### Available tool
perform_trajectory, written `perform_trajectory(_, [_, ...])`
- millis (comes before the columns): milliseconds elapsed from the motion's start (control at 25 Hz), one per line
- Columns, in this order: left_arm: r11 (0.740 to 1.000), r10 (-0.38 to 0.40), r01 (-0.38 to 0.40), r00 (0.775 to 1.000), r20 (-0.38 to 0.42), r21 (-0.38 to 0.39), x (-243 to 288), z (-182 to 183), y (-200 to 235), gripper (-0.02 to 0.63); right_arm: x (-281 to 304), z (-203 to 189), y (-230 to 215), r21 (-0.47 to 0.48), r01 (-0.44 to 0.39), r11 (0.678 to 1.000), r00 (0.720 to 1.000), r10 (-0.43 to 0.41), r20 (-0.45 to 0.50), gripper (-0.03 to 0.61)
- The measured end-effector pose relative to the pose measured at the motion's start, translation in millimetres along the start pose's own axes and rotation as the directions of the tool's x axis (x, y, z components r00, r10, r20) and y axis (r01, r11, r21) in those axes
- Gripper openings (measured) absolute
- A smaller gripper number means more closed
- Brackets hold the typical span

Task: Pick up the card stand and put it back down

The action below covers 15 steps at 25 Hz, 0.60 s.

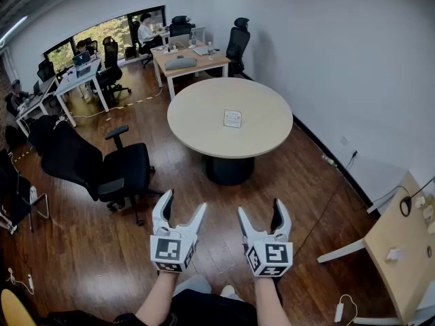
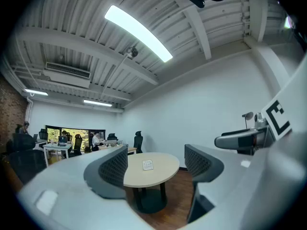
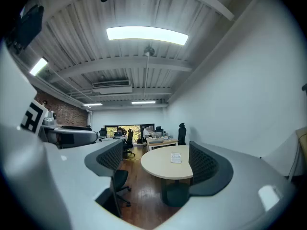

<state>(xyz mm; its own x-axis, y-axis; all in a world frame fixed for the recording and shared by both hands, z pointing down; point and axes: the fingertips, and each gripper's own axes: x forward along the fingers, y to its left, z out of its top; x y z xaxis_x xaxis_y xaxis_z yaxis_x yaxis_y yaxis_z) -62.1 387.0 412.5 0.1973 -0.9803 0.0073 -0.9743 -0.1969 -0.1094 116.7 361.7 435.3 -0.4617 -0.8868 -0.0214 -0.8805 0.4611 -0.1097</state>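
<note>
The card stand (image 1: 232, 119) is a small white card on the round beige table (image 1: 204, 114), right of its middle; it also shows in the left gripper view as card stand (image 2: 147, 165) and in the right gripper view as card stand (image 3: 176, 158). My left gripper (image 1: 182, 210) and right gripper (image 1: 262, 212) are held side by side low in the head view, well short of the table and over the wooden floor. Both stand open with nothing between their jaws.
A black office chair (image 1: 109, 168) stands left of the table. A second desk (image 1: 187, 58) with chairs sits behind it, and more desks with seated people run along the window at the left. A light wooden table (image 1: 401, 250) is at the right, by the white wall.
</note>
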Motion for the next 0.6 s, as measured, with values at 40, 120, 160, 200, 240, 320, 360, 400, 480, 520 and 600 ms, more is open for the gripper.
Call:
perform_trajectory(40, [1.000, 0.005, -0.005, 1.000, -0.002, -0.005, 3, -1, 2, 0.373, 2, -3, 2, -0.001, -0.009, 1.000, 1.000, 0.009, -0.012, 0.430])
perform_trajectory(120, [1.000, 0.007, -0.007, 1.000, -0.003, -0.016, 11, -3, 7, 0.373, 9, -8, 4, -0.004, -0.023, 1.000, 0.999, 0.023, -0.030, 0.430])
perform_trajectory(160, [1.000, 0.003, -0.003, 1.000, -0.002, -0.021, 18, -5, 9, 0.373, 15, -9, 4, -0.007, -0.027, 1.000, 0.999, 0.026, -0.034, 0.430])
perform_trajectory(200, [1.000, -0.004, 0.004, 1.000, -0.002, -0.026, 27, -6, 11, 0.373, 23, -9, 2, -0.010, -0.027, 1.000, 0.999, 0.027, -0.033, 0.428])
perform_trajectory(240, [0.999, -0.012, 0.012, 1.000, -0.002, -0.030, 37, -7, 13, 0.362, 31, -9, -1, -0.013, -0.026, 1.000, 0.999, 0.026, -0.030, 0.428])
perform_trajectory(320, [0.999, -0.026, 0.026, 1.000, -0.003, -0.033, 59, -12, 18, 0.344, 52, -7, -8, -0.023, -0.016, 1.000, 1.000, 0.016, -0.024, 0.423])
perform_trajectory(360, [0.999, -0.036, 0.036, 0.999, -0.005, -0.036, 72, -15, 22, 0.344, 64, -6, -13, -0.027, -0.006, 1.000, 1.000, 0.006, -0.025, 0.422])
perform_trajectory(400, [0.998, -0.050, 0.050, 0.999, -0.007, -0.040, 87, -17, 27, 0.344, 79, -6, -17, -0.029, 0.005, 1.000, 1.000, -0.005, -0.028, 0.420])
perform_trajectory(480, [0.996, -0.072, 0.072, 0.997, -0.004, -0.050, 116, -17, 41, 0.344, 114, -6, -22, -0.032, 0.018, 0.999, 0.999, -0.019, -0.034, 0.419])
perform_trajectory(520, [0.996, -0.077, 0.077, 0.997, 0.001, -0.051, 130, -15, 50, 0.344, 132, -6, -22, -0.039, 0.019, 0.999, 0.999, -0.020, -0.035, 0.419])
perform_trajectory(600, [0.995, -0.081, 0.082, 0.996, 0.022, -0.050, 155, -12, 71, 0.344, 166, -2, -20, -0.063, 0.018, 0.998, 0.999, -0.020, -0.032, 0.419])
